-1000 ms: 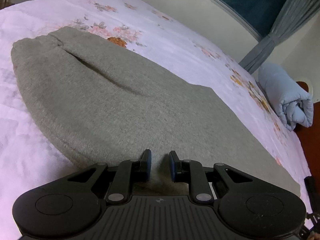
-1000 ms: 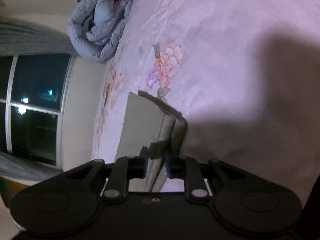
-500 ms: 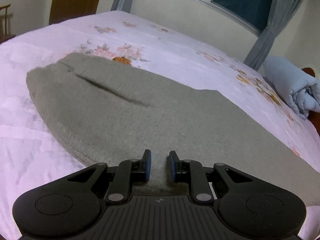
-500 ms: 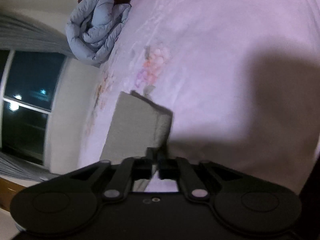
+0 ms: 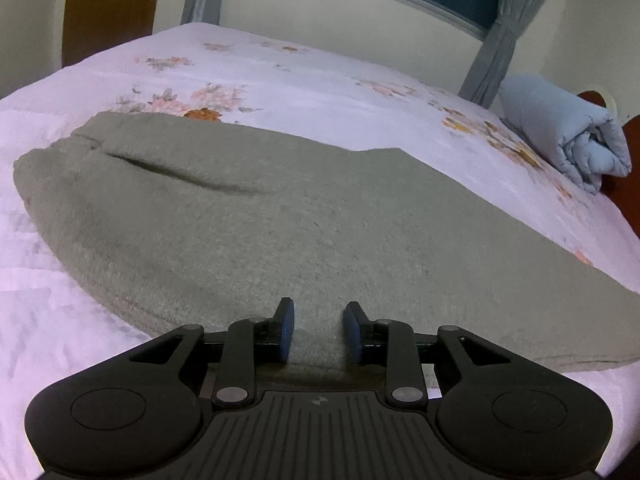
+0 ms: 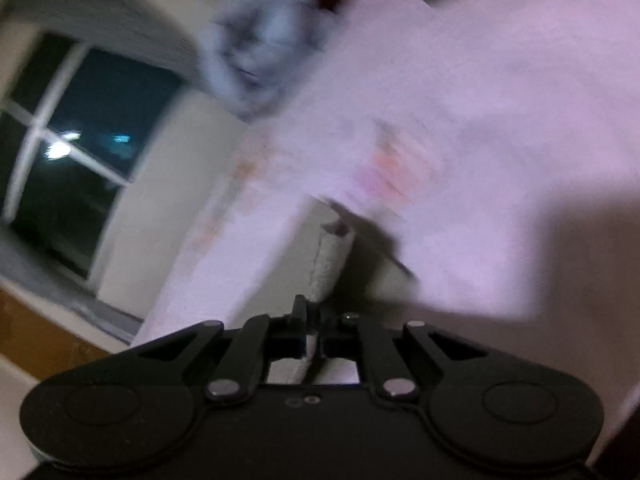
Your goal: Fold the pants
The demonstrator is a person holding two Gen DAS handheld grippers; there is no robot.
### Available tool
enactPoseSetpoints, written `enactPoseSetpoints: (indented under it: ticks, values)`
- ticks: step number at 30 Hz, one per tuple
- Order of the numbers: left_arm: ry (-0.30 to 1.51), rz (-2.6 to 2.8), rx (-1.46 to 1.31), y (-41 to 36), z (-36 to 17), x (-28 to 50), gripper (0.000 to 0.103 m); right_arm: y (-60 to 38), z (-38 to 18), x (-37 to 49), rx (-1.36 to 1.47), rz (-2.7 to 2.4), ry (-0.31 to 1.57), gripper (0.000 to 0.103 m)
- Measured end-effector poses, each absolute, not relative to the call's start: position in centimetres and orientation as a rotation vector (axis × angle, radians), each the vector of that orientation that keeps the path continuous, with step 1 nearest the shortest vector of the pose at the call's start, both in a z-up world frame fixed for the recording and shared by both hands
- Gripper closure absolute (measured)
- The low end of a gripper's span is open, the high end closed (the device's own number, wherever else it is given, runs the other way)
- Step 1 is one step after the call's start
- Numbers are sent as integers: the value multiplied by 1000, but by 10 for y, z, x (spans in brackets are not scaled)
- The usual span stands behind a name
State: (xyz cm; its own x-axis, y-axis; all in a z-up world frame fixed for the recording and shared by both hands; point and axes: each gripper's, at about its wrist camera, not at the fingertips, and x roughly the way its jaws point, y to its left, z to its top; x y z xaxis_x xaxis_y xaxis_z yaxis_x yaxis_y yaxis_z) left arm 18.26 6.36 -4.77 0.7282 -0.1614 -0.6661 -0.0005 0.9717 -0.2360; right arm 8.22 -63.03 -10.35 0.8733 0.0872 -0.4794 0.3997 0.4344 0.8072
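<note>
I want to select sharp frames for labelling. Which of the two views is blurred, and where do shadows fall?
Left wrist view: sharp, evenly lit, fisheye bends the window frame; grey pants show clear texture. Right wrist view: motion blur smears the rolled blue quilt and the floral bedsheet; a dark shadow falls beside the pants edge and over the lower right.

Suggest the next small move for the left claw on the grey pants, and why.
Probably close the left claw on the near edge of the grey fleece pants. Its jaws stand apart with the fabric edge between them, not yet pinched, while the right claw looks already shut on the pants' other end. That view is blurred, so confirm before lifting to fold across the floral bedsheet.
</note>
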Motion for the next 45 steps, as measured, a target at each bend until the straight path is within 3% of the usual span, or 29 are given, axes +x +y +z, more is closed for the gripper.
enactPoseSetpoints:
  ticks: [3,6,7,13,17,18,19,20,22,26,27,28,29,31,37,42,44,45]
  values:
    - [752,-85,-225,58,-39,181,73,-643,-107,68,1199,-155,435,100]
    - [711,-142,-211,45,-28,174,71,-640,-93,39,1190,-205,346,73]
    - [706,-167,-195,35,-27,174,70,-643,-97,35,1226,-201,345,72]
    - [755,-121,-199,17,-48,186,67,-640,-116,52,1313,-197,352,74]
    - [744,-125,-207,21,-56,182,67,-630,-113,60,1282,-165,355,70]
    - [747,-120,-202,21,-55,181,68,-632,-113,62,1270,-156,365,78]
    - [749,-117,-192,21,-56,182,71,-635,-111,60,1248,-174,367,100]
    - [754,-99,-185,22,-56,182,79,-637,-111,59,1232,-189,376,100]
    - [769,-88,-225,30,-57,187,82,-635,-112,60,1209,-197,396,100]
    - [755,-60,-249,44,-39,179,81,-637,-108,54,1286,-177,445,93]
    - [724,-49,-251,49,-32,174,78,-636,-103,46,1291,-165,451,86]
    - [687,-27,-260,58,-26,167,59,-631,-87,37,1218,-136,430,81]
    - [661,-4,-267,66,-22,163,31,-624,-73,36,1142,-95,423,81]
    - [622,66,-261,84,-16,161,18,-612,-57,52,1112,20,439,77]
    - [649,264,-306,145,-17,174,18,-497,-16,189,932,380,602,67]
    - [674,309,-402,188,-34,181,19,-358,-2,307,701,562,734,66]
    - [681,326,-432,203,-41,186,19,-306,0,345,616,605,780,63]
    - [680,327,-444,210,-44,189,19,-286,0,361,575,620,794,55]
